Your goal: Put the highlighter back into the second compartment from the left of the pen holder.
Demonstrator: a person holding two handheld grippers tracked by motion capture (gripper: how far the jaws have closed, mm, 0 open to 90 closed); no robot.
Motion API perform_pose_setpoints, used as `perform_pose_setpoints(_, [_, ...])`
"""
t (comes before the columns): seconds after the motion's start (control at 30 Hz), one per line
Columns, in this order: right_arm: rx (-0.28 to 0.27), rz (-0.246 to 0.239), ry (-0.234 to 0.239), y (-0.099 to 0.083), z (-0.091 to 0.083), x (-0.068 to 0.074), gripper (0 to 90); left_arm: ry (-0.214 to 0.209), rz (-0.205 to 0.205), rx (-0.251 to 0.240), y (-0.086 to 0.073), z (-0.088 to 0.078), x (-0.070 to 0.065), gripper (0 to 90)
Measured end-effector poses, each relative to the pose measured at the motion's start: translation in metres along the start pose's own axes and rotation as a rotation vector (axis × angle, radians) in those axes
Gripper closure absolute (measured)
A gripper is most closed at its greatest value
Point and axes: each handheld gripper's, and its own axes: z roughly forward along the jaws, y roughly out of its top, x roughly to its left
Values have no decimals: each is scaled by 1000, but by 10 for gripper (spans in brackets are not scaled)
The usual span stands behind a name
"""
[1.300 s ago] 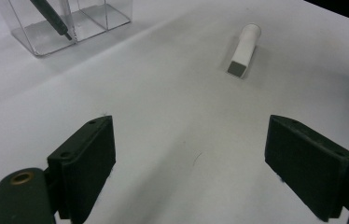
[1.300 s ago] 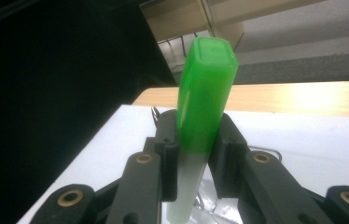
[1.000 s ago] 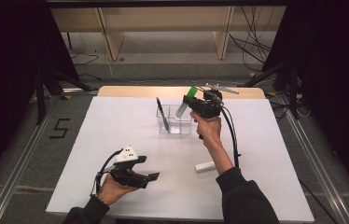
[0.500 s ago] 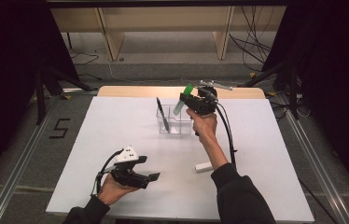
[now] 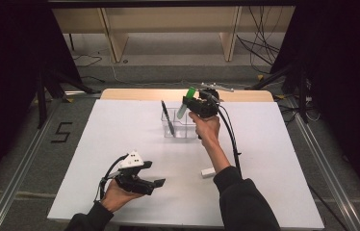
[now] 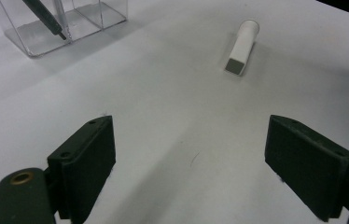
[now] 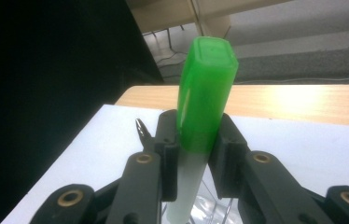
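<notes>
One item already stands in the clear two-compartment organizer (image 5: 180, 126) near the tabletop's (image 5: 120, 130) far edge: a dark pen (image 5: 167, 117) leaning in its left compartment. The right gripper (image 5: 193, 102) is clamped on a green-capped highlighter (image 7: 204, 126), held tilted just above the organizer's right side, so by my reading it is about to be lowered in. A white eraser-like block (image 5: 208, 172) lies toward the near right part of the tabletop, apparently still to be collected. The left gripper (image 5: 150, 183) rests low near the near left edge, jaws spread wide with nothing between them. Compared with a second ago, the right gripper has shifted slightly left over the organizer; the left has not moved.
</notes>
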Motion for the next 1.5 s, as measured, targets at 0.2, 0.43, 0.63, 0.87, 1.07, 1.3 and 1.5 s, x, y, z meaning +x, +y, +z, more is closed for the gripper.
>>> perform_pose_setpoints(0.2, [12,-20,-29,-3,6,0,757,0,-1,0,0,1,-1,158])
perform_pose_setpoints(0.43, [25,-34,-42,-6,11,0,756,-2,4,5,0,2,-1,159])
perform_pose_setpoints(0.63, [39,-43,-55,-9,14,0,756,2,3,5,0,2,-1,159])
perform_pose_setpoints(0.87, [52,-69,-65,-11,18,2,756,1,5,6,0,2,-1,158])
perform_pose_setpoints(1.07, [66,-84,-77,-13,20,1,755,1,6,7,0,2,-1,159])
perform_pose_setpoints(1.3, [87,-97,-82,-16,23,1,754,1,7,5,0,2,-2,159])
perform_pose_setpoints(1.5, [107,-99,-78,-18,25,1,751,-1,6,8,0,2,-1,158])
